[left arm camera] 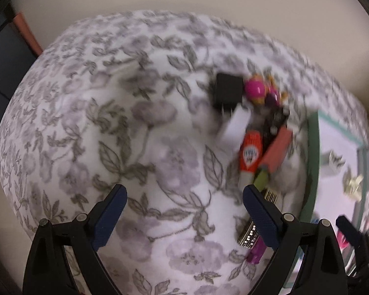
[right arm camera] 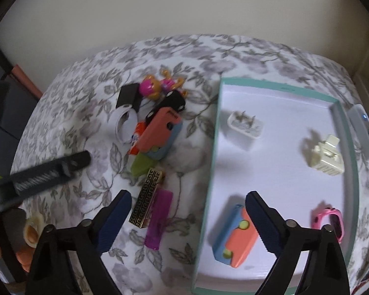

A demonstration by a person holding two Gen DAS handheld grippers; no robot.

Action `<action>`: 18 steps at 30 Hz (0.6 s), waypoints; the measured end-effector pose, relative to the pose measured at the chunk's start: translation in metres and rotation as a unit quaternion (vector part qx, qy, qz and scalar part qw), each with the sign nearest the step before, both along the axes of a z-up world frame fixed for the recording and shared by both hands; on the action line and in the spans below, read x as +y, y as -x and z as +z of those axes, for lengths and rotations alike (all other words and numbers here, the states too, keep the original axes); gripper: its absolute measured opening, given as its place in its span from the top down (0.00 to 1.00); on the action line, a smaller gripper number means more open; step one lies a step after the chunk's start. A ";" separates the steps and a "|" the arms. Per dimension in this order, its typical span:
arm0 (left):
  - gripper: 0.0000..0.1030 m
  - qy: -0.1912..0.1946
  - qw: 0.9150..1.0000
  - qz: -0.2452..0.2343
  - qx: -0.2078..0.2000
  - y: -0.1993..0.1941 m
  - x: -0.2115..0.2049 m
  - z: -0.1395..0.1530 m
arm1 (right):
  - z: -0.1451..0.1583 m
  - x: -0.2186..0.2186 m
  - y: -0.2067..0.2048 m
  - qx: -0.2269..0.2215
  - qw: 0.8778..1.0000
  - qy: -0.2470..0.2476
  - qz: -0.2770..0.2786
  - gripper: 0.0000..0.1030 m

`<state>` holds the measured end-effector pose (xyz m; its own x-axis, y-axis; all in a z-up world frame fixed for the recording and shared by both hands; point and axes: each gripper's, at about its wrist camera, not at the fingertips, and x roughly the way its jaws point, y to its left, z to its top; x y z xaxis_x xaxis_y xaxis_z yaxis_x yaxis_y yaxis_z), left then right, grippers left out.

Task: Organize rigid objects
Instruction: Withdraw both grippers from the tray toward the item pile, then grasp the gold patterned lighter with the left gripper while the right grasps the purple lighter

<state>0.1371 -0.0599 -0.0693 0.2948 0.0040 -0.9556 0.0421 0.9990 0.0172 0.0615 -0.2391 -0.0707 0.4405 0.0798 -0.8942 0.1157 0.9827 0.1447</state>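
Note:
A teal-rimmed white tray (right arm camera: 216, 147) lies on the floral cloth; it holds a white plug (right arm camera: 244, 123), a cream plug (right arm camera: 327, 157), a pink watch (right arm camera: 329, 218) and an orange-and-blue toy (right arm camera: 233, 241). Left of it lies a pile: black box (right arm camera: 129, 95), pink-and-orange figure (right arm camera: 157, 86), black toy car (right arm camera: 171, 102), orange-and-blue toy (right arm camera: 160, 132), white ring (right arm camera: 125, 123), gold lighter (right arm camera: 147, 196), purple lighter (right arm camera: 160, 218). My right gripper (right arm camera: 188, 211) is open and empty above the tray's left rim. My left gripper (left arm camera: 184, 206) is open and empty over bare cloth, left of the pile (left arm camera: 253, 127).
The floral cloth (left arm camera: 110, 123) covers the round table against a beige wall. The tray (left arm camera: 312, 162) shows at the right in the left wrist view. My left gripper's finger (right arm camera: 49, 172) reaches in from the left in the right wrist view. A grey device (right arm camera: 361, 123) lies beyond the tray's right rim.

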 end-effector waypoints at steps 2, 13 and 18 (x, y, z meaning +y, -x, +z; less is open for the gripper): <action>0.07 0.000 1.000 -0.015 0.013 0.000 -0.007 -0.008 | -0.005 0.001 -0.001 0.009 1.000 0.002 0.002 0.13; 0.08 0.008 0.997 -0.073 0.024 0.002 -0.046 -0.024 | -0.009 -0.030 0.002 0.022 0.998 -0.003 -0.056 0.15; 0.08 -0.006 0.995 -0.096 0.027 0.004 -0.063 -0.034 | -0.007 -0.048 0.006 0.022 0.996 0.005 -0.085 0.15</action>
<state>0.1330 -0.1225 -0.1033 0.2389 -0.0362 -0.9704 0.2337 0.9721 0.0213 0.0556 -0.2866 -0.0779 0.4065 -0.0004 -0.9137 0.2861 0.9498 0.1269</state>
